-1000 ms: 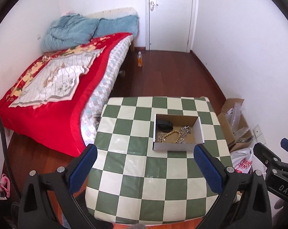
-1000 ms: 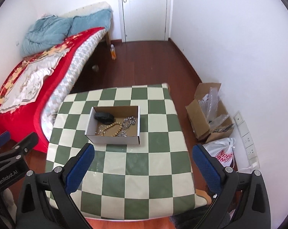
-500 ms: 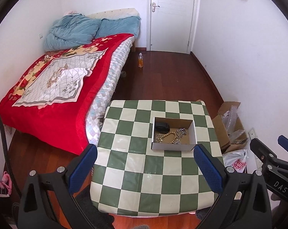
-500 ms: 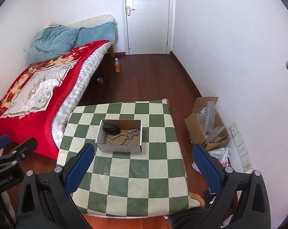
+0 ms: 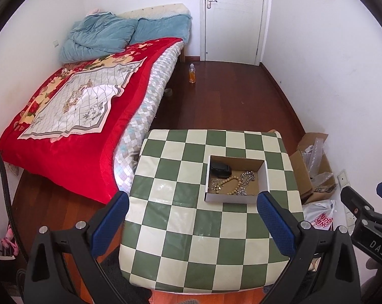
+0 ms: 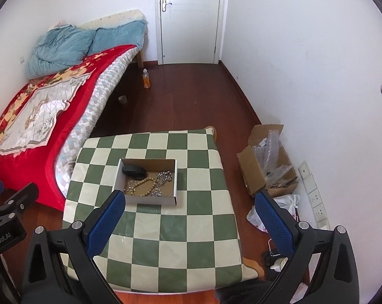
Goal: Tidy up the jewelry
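Observation:
A shallow white cardboard box point(image 5: 229, 198) point(image 6: 150, 200) stands on a green-and-cream checkered table point(image 5: 180, 230) point(image 6: 198, 233). In it lie a black case point(image 5: 220, 169) point(image 6: 133, 171), a tan bead bracelet point(image 5: 227, 180) point(image 6: 144, 183) and silver chains point(image 5: 246, 177) point(image 6: 163, 178). My left gripper point(image 5: 192, 206) is open and empty, high above the table's near half. My right gripper point(image 6: 189, 206) is open and empty, also well above the table, with the box just beyond its left finger.
A bed with a red blanket point(image 5: 71, 126) point(image 6: 26, 126) stands left of the table. An open brown carton point(image 5: 315, 169) point(image 6: 267, 162) and a white plastic bag point(image 5: 320, 217) lie on the floor at the right wall. A bottle point(image 5: 192, 74) stands near the door.
Both grippers have drawn up and back from the table, so the table and box look smaller and farther. The jaws stayed open. The box contents have not moved.

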Available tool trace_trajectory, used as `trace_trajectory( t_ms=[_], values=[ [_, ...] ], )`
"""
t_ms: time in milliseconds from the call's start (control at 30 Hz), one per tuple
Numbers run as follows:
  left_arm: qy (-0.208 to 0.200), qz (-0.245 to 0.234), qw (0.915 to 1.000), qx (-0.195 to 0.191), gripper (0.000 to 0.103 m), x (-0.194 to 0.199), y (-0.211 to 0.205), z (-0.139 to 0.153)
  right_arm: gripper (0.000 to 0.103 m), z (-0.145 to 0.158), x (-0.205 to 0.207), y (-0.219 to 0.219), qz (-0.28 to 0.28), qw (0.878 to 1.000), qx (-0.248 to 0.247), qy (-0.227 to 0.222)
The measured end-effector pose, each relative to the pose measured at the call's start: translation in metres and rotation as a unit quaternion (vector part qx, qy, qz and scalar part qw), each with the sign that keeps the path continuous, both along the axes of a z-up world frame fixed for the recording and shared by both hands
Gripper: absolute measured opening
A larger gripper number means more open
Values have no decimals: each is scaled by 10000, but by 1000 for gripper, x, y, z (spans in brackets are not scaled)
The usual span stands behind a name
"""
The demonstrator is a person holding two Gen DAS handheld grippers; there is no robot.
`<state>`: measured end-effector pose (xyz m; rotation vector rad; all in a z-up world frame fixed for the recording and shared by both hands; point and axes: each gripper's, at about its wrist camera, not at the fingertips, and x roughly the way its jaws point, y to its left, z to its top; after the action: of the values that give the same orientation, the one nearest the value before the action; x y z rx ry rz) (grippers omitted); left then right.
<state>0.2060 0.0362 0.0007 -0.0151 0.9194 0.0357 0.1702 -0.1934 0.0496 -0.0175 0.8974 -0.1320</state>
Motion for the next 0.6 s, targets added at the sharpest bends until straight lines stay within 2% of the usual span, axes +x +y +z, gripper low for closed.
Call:
trace_trajectory(
  t_ms=[600],
  values=[
    [17,81,9999,136,103,7,1,-3,103,0,8,9,138,9999,-43,54]
  ],
)
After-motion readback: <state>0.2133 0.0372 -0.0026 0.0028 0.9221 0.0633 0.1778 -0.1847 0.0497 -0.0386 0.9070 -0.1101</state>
